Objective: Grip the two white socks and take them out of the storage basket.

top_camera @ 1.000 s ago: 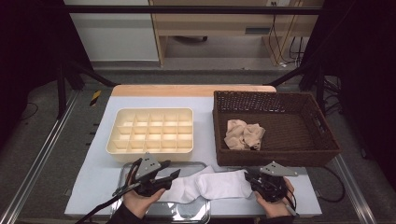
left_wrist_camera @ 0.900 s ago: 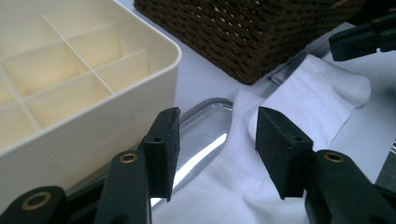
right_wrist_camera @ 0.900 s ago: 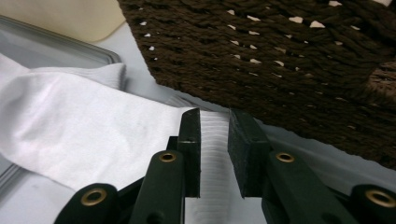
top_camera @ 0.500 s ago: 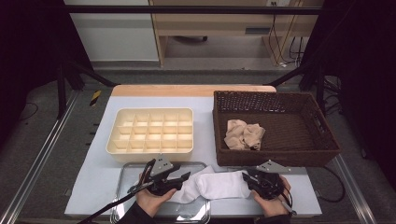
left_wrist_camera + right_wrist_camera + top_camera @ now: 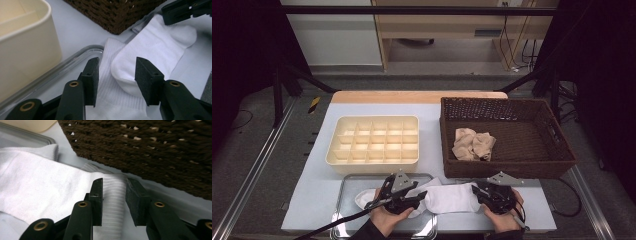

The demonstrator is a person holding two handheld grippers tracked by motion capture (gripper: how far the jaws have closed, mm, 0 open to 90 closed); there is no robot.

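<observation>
A white sock (image 5: pixel 449 197) lies stretched across the table's front edge between the two grippers. My right gripper (image 5: pixel 482 192) is shut on its ribbed cuff (image 5: pixel 113 195), just in front of the wicker basket. My left gripper (image 5: pixel 418 198) stands open, its jaws on either side of the sock's rounded toe (image 5: pixel 125 70) without squeezing it. A second white sock (image 5: pixel 362 198) lies under that toe in the metal tray (image 5: pixel 343 210), its ribbed part (image 5: pixel 108 85) showing between the left jaws. Across the table, the right gripper (image 5: pixel 180 11) holds the far end.
A cream divided organizer (image 5: pixel 374 140) stands behind the tray, close to the left gripper. The dark wicker basket (image 5: pixel 507 167) sits at the right with crumpled beige cloth (image 5: pixel 473 144) inside. Its front wall (image 5: pixel 150 150) is right by the right gripper.
My left gripper has moved to the right along the sock, up to its toe. The visible stretch of sock is shorter. The right gripper has stayed in place, holding the cuff.
</observation>
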